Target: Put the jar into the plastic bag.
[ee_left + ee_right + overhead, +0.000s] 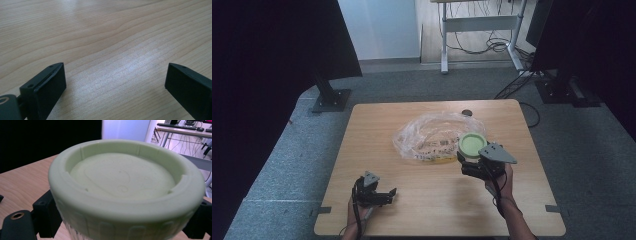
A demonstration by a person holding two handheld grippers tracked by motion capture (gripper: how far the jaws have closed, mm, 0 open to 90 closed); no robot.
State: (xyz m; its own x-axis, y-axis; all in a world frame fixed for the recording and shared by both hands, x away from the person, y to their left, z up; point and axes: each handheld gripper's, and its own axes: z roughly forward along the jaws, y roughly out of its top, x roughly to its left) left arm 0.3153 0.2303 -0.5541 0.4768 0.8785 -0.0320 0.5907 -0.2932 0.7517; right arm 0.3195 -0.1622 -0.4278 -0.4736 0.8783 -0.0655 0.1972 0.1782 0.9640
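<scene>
While clamped in the right gripper (472, 159) (jaws pressed to both its sides), pale green lidded jar (125, 190) held just beside the crumpled plastic bag (432, 135). Left gripper (115, 87) spread wide, nothing between, over bare table (377, 125).

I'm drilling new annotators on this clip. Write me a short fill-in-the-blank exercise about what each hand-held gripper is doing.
1. The right hand-held gripper is shut on a jar with a pale ____ lid.
2. The left hand-held gripper is ____, with bare wooden table between its jaws.
3. Beside the jar lies a crumpled clear ____ bag.

Missing words: green; open; plastic
</scene>
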